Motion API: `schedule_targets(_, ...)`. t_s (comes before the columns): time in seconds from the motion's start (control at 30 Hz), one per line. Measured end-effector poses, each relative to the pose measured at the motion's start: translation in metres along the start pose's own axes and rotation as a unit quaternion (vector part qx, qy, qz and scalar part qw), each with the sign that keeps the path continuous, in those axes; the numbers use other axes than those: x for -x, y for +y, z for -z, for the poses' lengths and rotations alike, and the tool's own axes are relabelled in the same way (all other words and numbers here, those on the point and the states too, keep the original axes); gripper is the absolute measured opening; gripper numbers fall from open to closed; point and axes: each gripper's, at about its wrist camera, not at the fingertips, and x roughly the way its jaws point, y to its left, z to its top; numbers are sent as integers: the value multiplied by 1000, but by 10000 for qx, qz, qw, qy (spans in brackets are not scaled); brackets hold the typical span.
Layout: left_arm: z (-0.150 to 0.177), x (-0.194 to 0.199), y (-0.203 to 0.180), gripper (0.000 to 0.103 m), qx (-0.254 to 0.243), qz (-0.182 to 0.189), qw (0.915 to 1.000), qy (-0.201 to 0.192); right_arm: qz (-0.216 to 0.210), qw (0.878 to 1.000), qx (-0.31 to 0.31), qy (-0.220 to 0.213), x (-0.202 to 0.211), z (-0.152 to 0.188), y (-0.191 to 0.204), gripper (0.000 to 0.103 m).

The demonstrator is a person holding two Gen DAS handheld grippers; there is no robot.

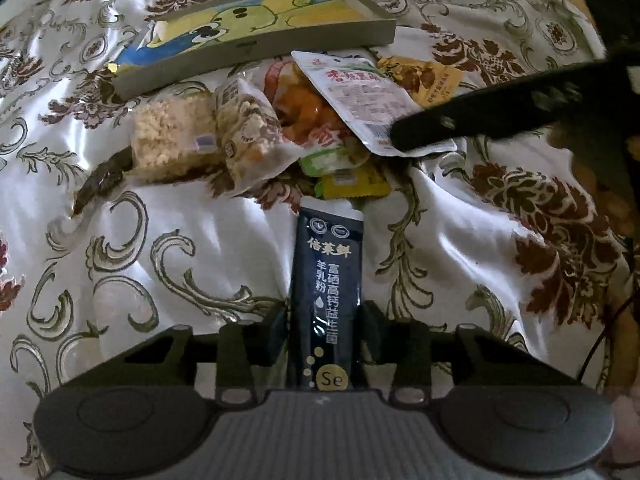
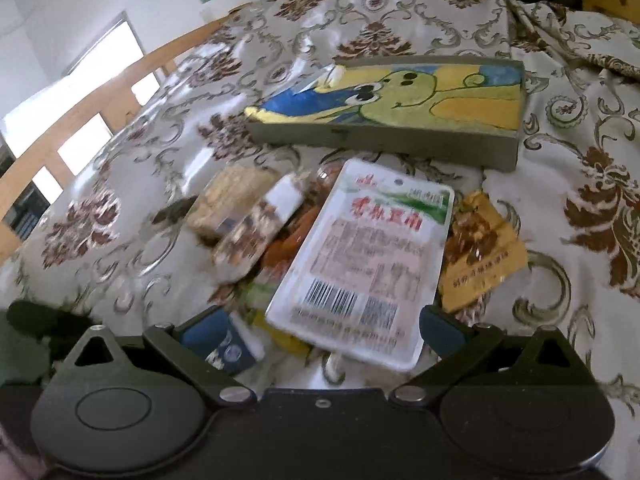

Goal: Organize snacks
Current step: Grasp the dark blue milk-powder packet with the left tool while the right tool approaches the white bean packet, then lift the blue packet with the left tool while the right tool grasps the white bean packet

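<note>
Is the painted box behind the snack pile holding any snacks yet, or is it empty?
Empty, as far as shown. The painted box lies open side up, only its cartoon-painted bottom visible; the snack pile sits outside, in front of it.

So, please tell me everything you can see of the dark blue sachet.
The dark blue sachet is a long, narrow, glossy stick pack with pale Chinese lettering and a gold "Se" circle at its near end. It lies lengthwise on the patterned cloth, between the left gripper pads, which appear closed on its sides. Its far end nearly reaches a yellow packet.

Lying on the cloth — roughly eight snack packets (image 1: 356,100) — and sitting beyond them, one painted box (image 1: 256,36).
</note>
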Motion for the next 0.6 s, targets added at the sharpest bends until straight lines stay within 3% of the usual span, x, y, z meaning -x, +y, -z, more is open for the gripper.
schedule_targets(0.13,-2,-1,13,40,463,199,9987,-31,175,9997,-164,-74,-15,-13,-7,102)
schedule_targets(0.27,-1,-1,32,40,1147,490,9921,-105,429,9981,-439,-18,-29,-22,-16,102)
schedule_targets(0.6,1,-3,43,39,1708,673,9825,-313,422,9967,-673,134,-59,-36,-25,102)
